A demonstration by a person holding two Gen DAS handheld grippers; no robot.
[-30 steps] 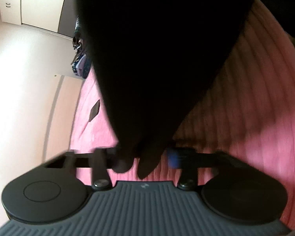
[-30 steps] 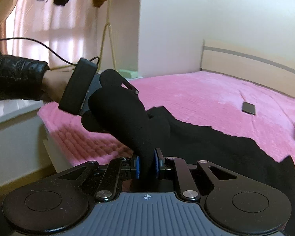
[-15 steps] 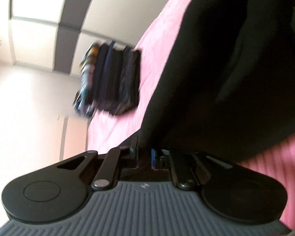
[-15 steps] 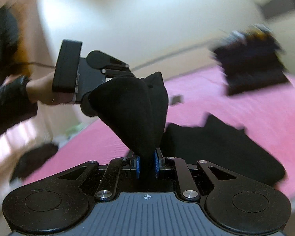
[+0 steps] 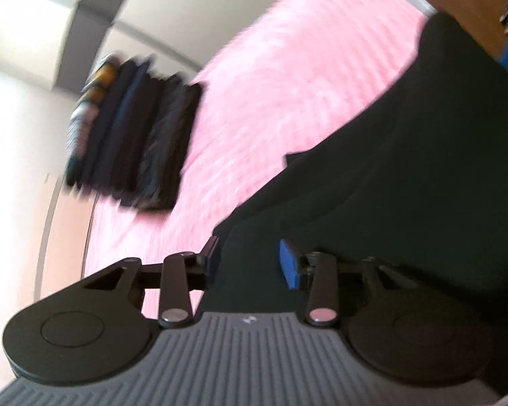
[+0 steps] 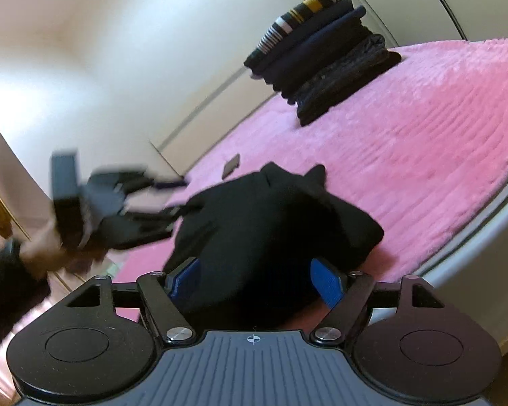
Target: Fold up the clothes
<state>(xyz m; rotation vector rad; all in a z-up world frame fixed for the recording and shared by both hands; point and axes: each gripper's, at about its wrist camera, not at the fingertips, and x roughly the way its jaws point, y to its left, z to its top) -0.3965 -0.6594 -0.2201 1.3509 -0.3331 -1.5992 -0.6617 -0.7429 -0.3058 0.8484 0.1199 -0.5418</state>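
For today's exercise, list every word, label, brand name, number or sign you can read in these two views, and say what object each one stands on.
No readable text in either view.
Right gripper: a small crosshair mark on its body, no letters.
Left gripper: a tiny pale mark on its body, too blurred to read.
Stack of folded clothes: stripes only, no print.
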